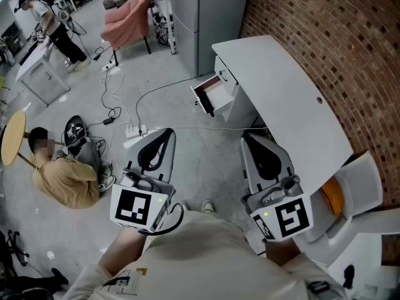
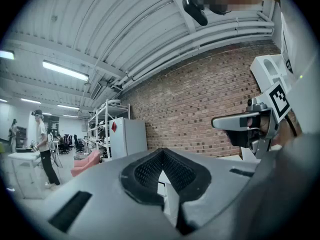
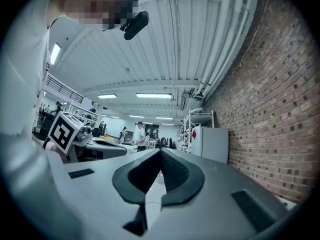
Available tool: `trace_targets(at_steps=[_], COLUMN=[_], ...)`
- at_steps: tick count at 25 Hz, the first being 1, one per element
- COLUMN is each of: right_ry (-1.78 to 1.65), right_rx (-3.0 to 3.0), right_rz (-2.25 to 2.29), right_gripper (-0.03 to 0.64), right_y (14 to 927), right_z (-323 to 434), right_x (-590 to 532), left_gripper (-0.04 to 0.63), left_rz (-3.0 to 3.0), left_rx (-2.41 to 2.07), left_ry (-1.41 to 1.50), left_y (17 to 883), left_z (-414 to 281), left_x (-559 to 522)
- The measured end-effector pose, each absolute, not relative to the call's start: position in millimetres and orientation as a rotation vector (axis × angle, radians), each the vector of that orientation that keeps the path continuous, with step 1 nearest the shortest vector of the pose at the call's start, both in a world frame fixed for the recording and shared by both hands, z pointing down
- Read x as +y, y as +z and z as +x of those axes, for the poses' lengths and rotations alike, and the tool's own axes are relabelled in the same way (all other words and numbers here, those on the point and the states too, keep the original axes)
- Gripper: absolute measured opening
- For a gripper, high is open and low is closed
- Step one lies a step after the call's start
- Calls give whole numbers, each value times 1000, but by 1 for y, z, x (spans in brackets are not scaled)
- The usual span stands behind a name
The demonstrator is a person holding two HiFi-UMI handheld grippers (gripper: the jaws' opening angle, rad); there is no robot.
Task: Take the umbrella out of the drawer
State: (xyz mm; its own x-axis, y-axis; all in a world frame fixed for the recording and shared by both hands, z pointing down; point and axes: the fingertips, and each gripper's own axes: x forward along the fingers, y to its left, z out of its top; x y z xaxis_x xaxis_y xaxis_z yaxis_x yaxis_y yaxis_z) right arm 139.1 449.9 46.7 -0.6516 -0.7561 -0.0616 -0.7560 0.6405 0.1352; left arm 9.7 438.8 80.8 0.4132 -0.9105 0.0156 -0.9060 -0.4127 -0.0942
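Left gripper [image 1: 167,132] and right gripper [image 1: 246,137] sit low, close to the person's chest, side by side and apart. Each has its jaw tips pressed together with nothing between them; both gripper views confirm this. Ahead, a white desk [image 1: 287,99] stands along the brick wall [image 1: 325,30]. Its drawer [image 1: 211,96] is pulled open, well apart from both grippers. Umbrella: can't make it out in the drawer, too small. Cables [image 1: 119,105] lie on the floor, with a seated person [image 1: 65,180] at left.

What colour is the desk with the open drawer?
The desk is white; the head view shows it best.
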Motion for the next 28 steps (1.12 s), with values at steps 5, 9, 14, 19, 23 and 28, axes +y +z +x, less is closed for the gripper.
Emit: trace_targets(at_steps=[5, 9, 14, 19, 23, 28], right_ry=[-194, -181, -162, -153, -151, -143], right_rx=[-2867, -2879, -2880, -2878, -2882, -2887], right_rz=[1334, 1312, 1273, 1260, 1254, 1230], right_gripper=[6, 6, 6, 6, 6, 6], right_y=[44, 47, 54, 56, 58, 65], right_z=[140, 139, 138, 146, 155, 165], right_x=[450, 450, 451, 448, 445, 439], left_gripper=[8, 8, 8, 8, 8, 8], left_rz=[-2583, -2585, -2589, -2585, -2580, -2572], left_rx=[1663, 1662, 1663, 1665, 1670, 1681], left_ry=[-98, -105, -118, -132, -138, -148], left_y=[79, 83, 87, 86, 88, 92], left_z=[7, 9, 13, 22, 30, 43], left_x=[439, 439, 439, 436, 434, 429])
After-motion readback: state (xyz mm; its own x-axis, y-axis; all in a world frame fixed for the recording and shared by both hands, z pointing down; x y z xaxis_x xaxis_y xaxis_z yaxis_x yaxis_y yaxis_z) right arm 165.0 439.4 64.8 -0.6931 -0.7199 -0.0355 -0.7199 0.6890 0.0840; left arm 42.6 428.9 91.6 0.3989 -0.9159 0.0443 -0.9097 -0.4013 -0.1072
